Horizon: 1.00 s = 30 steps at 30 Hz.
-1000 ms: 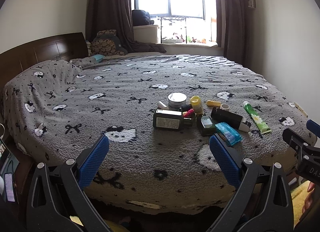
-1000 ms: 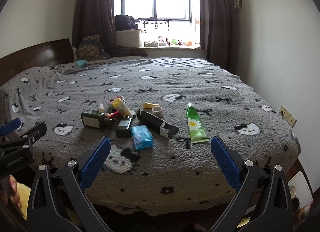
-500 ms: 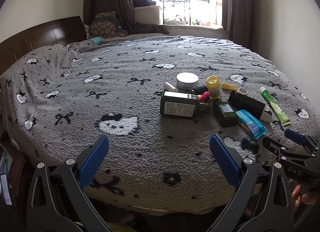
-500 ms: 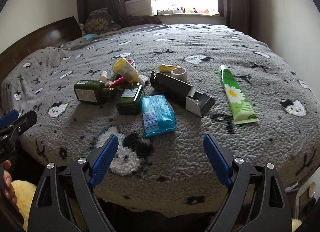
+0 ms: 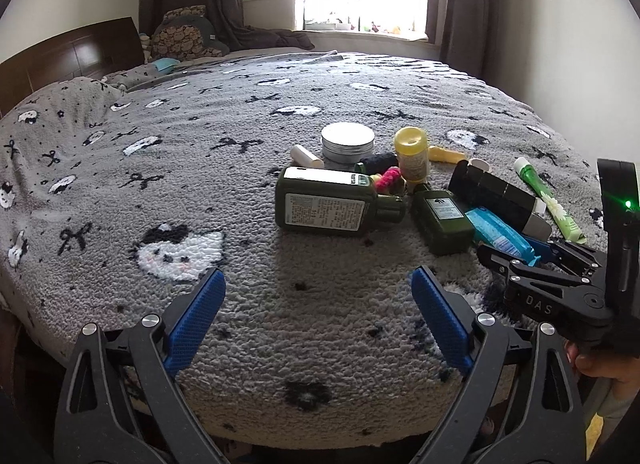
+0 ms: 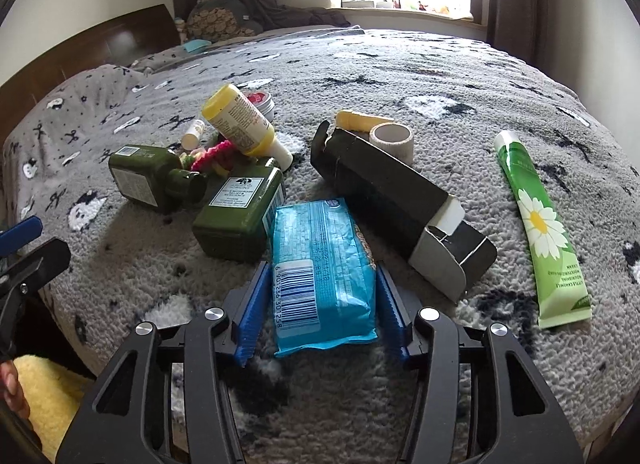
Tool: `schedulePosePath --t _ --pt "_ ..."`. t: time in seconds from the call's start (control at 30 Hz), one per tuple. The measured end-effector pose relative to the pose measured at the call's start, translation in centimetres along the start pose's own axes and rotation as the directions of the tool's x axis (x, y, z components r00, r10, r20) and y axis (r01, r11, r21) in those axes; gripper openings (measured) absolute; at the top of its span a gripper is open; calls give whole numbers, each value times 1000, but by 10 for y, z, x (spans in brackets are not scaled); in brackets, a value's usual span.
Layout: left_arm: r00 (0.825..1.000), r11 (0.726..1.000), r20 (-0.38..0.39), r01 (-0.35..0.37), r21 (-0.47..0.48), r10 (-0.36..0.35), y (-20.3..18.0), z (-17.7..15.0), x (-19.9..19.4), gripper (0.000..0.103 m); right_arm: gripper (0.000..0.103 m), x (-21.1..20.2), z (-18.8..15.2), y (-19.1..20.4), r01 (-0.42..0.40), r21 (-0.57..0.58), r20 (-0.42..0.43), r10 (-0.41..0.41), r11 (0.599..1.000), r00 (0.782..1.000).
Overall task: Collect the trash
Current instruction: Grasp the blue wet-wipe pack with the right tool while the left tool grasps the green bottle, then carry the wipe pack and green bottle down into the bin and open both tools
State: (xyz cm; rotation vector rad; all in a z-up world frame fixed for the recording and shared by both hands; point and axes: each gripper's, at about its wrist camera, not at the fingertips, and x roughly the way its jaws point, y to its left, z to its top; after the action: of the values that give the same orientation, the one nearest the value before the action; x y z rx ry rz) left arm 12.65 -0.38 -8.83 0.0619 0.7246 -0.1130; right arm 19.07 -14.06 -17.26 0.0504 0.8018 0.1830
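Note:
A pile of items lies on the grey patterned bed [image 5: 200,168]. My right gripper [image 6: 320,304] has its blue fingers on both sides of a blue tissue pack [image 6: 320,260], closed against it near its barcode end. The pack also shows in the left wrist view [image 5: 500,234]. Around it lie a dark open carton [image 6: 400,204], two green bottles [image 6: 240,216] [image 6: 152,180], a yellow bottle [image 6: 240,120] and a green daisy tube [image 6: 540,232]. My left gripper [image 5: 316,320] is open and empty above the blanket, in front of the larger green bottle [image 5: 328,208].
A round tin [image 5: 347,142], a tape roll [image 6: 391,138], a small white tube [image 5: 306,156] and pink hair ties [image 6: 212,154] sit in the pile. The wooden headboard [image 5: 72,60] is at far left, pillows and window behind. A yellow fluffy thing [image 6: 48,396] lies below the bed's edge.
Both grippers moved forward toward the pile. The right gripper's fingers narrowed from wide open and closed around the blue tissue pack. The left gripper stayed open.

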Motion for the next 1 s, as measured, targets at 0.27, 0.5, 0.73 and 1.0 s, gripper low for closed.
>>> schedulePosePath --t 0.27,0.5,0.73,1.0 --pt "992 990 -29 126 57 -124 -40 7 25 82 40 -22 -7 -8 18 -9 31 -18 1000 999" --pt "980 979 -77 188 79 -182 -71 14 55 71 40 -57 -25 -28 88 20 76 -89 996 993" --pt "978 980 -125 178 87 -167 -93 25 92 63 40 -64 -36 -42 78 63 78 -83 995 993" --pt "972 976 -125 208 69 -198 -84 22 93 46 40 -71 -38 -36 70 55 82 -74 996 994"
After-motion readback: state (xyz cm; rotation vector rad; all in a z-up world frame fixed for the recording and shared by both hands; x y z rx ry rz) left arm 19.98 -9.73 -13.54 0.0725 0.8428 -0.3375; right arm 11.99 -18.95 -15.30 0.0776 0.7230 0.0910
